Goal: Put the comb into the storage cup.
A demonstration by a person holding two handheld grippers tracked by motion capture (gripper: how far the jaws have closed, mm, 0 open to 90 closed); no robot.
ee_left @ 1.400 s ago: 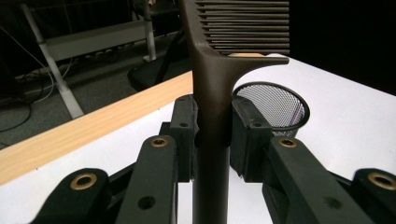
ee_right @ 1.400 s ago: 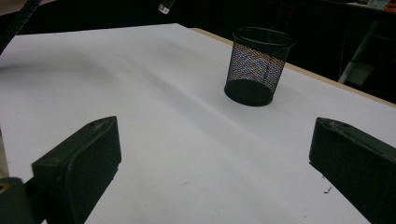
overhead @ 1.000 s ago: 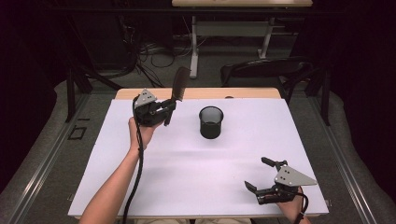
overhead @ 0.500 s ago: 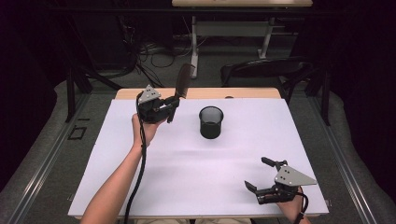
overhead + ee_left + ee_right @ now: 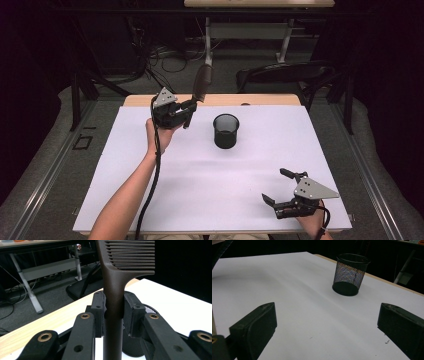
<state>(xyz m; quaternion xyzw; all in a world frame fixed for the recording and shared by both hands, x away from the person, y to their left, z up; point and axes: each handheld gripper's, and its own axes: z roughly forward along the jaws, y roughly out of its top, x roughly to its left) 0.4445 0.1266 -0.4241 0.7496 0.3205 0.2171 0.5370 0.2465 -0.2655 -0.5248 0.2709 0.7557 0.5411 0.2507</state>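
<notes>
White sheet over a wooden table (image 5: 210, 200) in a dim room, left tool (image 5: 186, 111) clamping a dark comb (image 5: 202, 85) by its handle, pointing up-and-away beside the mesh cup (image 5: 226, 131), right tool (image 5: 280, 189) wide open, empty.

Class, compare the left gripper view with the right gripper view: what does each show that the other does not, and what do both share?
The left gripper view alone shows a dark brown comb with its handle clamped upright between that gripper's jaws, the teeth above them, and a black chair on the floor past the table's edge. The right gripper view alone shows its own jaws standing wide apart over bare white tabletop, holding nothing. Both show the black mesh cup standing upright on the white table; in the left gripper view it sits partly hidden behind the jaws.
</notes>
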